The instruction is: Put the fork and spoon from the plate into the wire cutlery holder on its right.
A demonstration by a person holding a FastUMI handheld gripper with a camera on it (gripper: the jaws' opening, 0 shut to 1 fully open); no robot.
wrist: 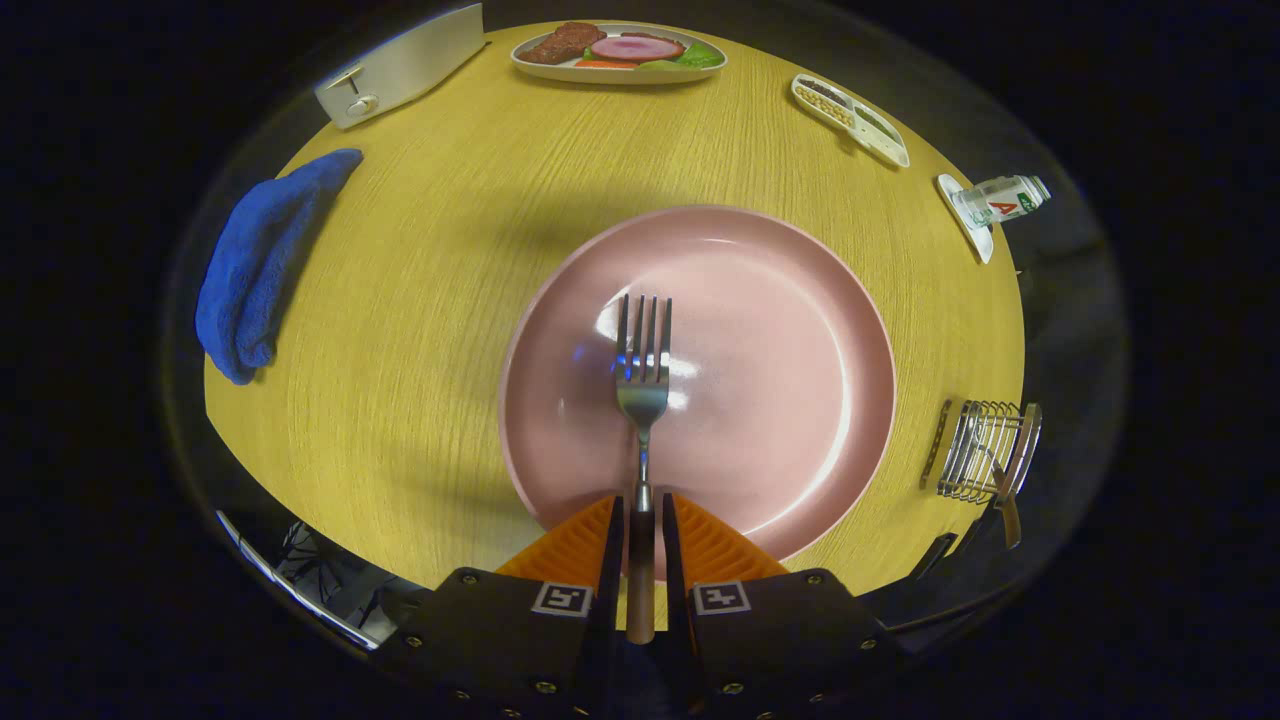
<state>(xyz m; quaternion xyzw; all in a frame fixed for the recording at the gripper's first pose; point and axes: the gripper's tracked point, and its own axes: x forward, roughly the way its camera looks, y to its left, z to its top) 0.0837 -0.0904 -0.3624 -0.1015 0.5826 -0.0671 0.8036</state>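
Observation:
A metal fork (pixel 643 385) with a brownish handle sticks straight ahead from my gripper (pixel 640 525), whose two fingers are shut on the handle. Its tines hang over the middle of the pink plate (pixel 800 330), which lies on the round wooden table (pixel 430 300). The wire cutlery holder (pixel 985 450) stands to the right of the plate at the table's edge. A utensil with a wooden handle (pixel 1008 505) leans in the holder; its head is hidden, so I cannot tell if it is the spoon.
A blue cloth (pixel 260 265) lies at the left. At the far side sit a white toaster (pixel 405 65), a plate of food (pixel 620 52), a divided dish (pixel 850 118) and a small bottle (pixel 995 200) on a saucer.

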